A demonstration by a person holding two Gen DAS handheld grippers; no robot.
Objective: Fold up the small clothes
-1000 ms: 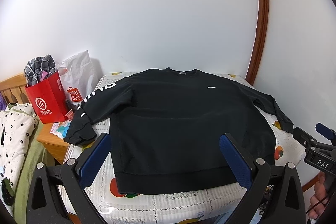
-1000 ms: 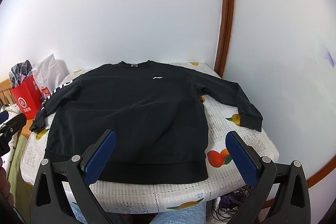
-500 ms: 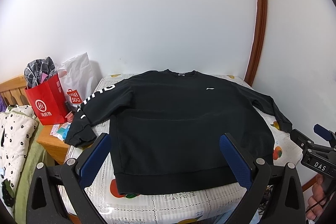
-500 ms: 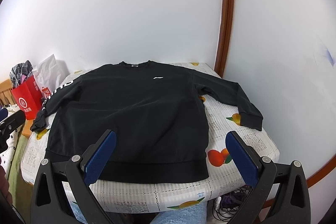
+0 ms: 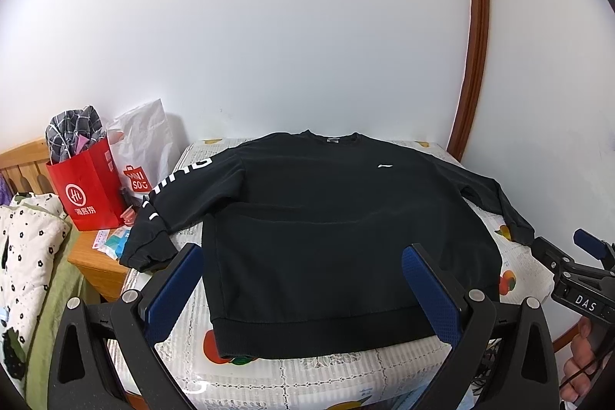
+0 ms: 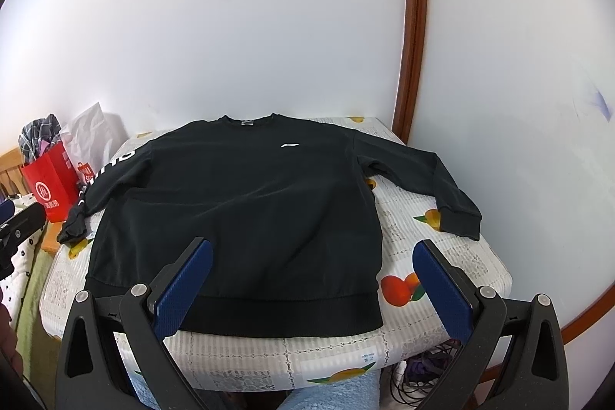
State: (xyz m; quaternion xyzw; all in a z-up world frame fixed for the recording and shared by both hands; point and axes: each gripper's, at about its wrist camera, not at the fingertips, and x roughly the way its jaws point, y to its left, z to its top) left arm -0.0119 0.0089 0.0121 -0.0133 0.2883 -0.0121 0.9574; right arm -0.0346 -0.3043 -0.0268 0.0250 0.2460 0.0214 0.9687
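Both tools (image 5: 303, 287) (image 6: 313, 281) agape, level, facing sweatshirt (image 6: 246, 202).

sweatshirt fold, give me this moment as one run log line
phase: pre-grasp | black sweatshirt: flat, face up, unfolded on table | left gripper: open, empty | right gripper: open, empty

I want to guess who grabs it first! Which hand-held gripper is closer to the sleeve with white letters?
Left. The left hand-held gripper hovers open near the lettered sleeve, just right of its cuff. The right hand-held gripper hovers open further right.
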